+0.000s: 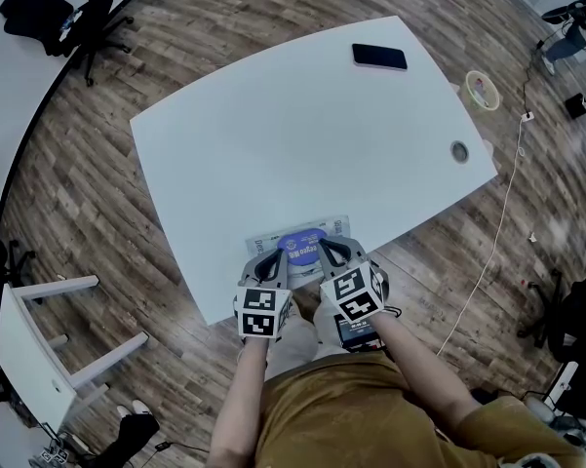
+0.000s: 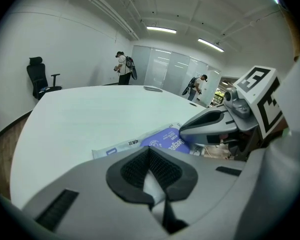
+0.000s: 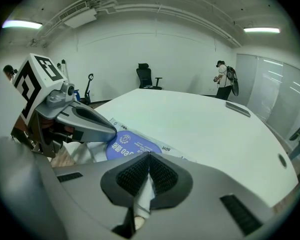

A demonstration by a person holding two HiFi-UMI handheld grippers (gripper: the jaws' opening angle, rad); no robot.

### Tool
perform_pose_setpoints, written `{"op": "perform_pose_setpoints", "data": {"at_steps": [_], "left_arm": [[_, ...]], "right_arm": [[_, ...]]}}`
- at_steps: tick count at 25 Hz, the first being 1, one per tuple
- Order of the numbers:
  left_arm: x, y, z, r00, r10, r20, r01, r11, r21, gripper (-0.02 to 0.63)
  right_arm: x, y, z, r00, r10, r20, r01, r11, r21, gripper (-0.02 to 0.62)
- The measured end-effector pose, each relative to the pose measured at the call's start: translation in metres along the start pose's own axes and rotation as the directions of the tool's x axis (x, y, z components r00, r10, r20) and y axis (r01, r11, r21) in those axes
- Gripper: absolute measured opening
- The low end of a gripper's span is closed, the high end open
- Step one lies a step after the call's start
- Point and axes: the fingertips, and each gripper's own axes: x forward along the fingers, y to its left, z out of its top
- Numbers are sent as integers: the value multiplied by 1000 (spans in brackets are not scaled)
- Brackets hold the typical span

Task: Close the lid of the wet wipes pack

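The wet wipes pack (image 1: 302, 246) lies flat at the near edge of the desk (image 1: 302, 135), blue lid (image 1: 302, 253) up. An off-centre push could slide it off that edge. The left gripper (image 1: 272, 259) and right gripper (image 1: 331, 253), jaws together, hover over its near side, with the lid just beyond their tips.

A dark, flat rectangular phone (image 1: 378, 57) lies far out on the white desk (image 1: 273, 135). A black office chair (image 1: 88, 18) stands on the wood-plank floor (image 1: 97, 164).
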Motion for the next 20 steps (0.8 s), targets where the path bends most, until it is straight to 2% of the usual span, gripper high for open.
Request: {"op": "perform_pose_setpoints", "data": {"at_steps": [4, 11, 20], "left_arm": [[2, 0, 0, 1000, -19, -11, 19, 999, -27, -6], [2, 0, -1, 1000, -20, -17, 20, 999, -31, -6], [-7, -2, 0, 1000, 22, 8, -21, 999, -34, -6]], "right_arm": [[1, -1, -1, 1000, 3, -8, -3, 1000, 9, 9], [2, -1, -2, 1000, 11, -17, -11, 1000, 16, 9], [-10, -3, 3, 1000, -12, 24, 11, 1000, 24, 9]]}}
